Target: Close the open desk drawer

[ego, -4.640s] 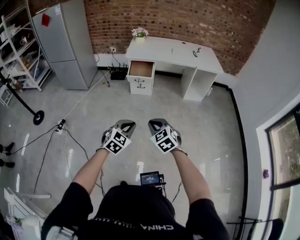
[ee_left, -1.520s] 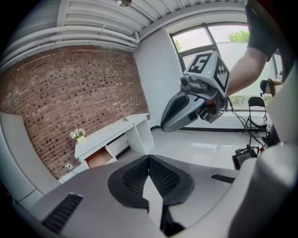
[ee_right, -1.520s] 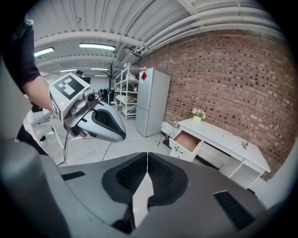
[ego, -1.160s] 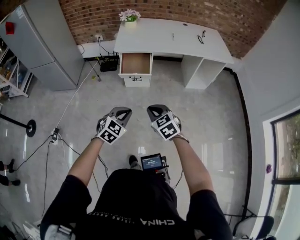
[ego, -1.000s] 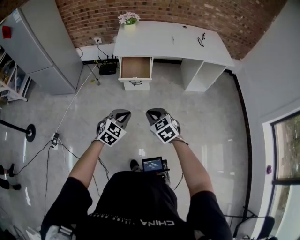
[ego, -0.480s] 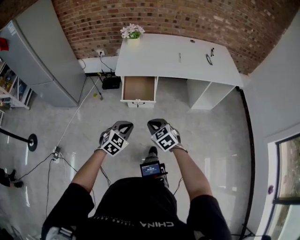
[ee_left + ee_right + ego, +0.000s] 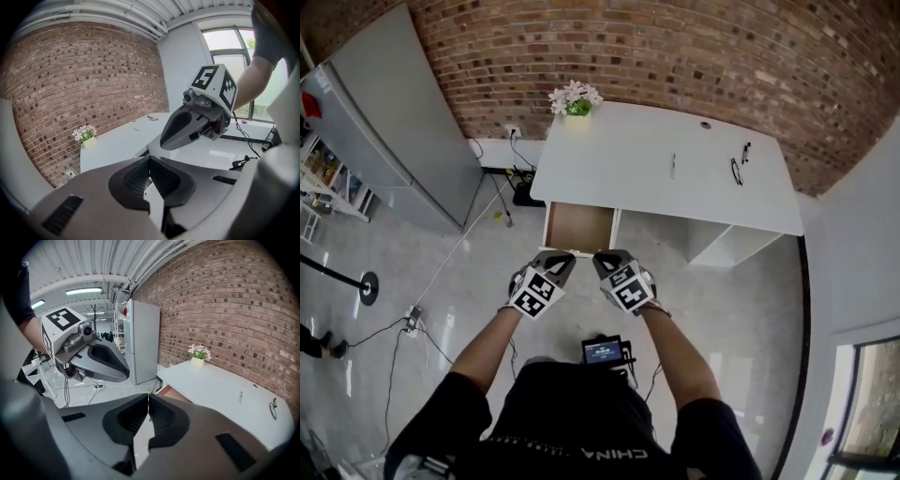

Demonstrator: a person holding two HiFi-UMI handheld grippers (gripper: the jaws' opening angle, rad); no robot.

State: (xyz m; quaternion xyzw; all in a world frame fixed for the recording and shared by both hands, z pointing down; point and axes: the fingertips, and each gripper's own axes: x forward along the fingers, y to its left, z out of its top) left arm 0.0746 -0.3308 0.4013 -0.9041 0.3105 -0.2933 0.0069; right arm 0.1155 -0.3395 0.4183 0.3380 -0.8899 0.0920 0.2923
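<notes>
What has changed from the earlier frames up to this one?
The person has walked up to the white desk; the left gripper and right gripper are now at the front of the open brown-lined drawer. Unchanged: drawer open, both jaws shut and empty.

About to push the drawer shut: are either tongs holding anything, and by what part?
Nothing is held: the left tongs and right tongs are shut and empty, near the open drawer's front.

A white bench (image 7: 619, 164) carries a small pot of pale flowers (image 7: 575, 99) at its back left corner, and well to the right of that pot lie a thin pale stick (image 7: 672, 166), a small round dark thing (image 7: 705, 124) and a dark looped item (image 7: 736, 172).
</notes>
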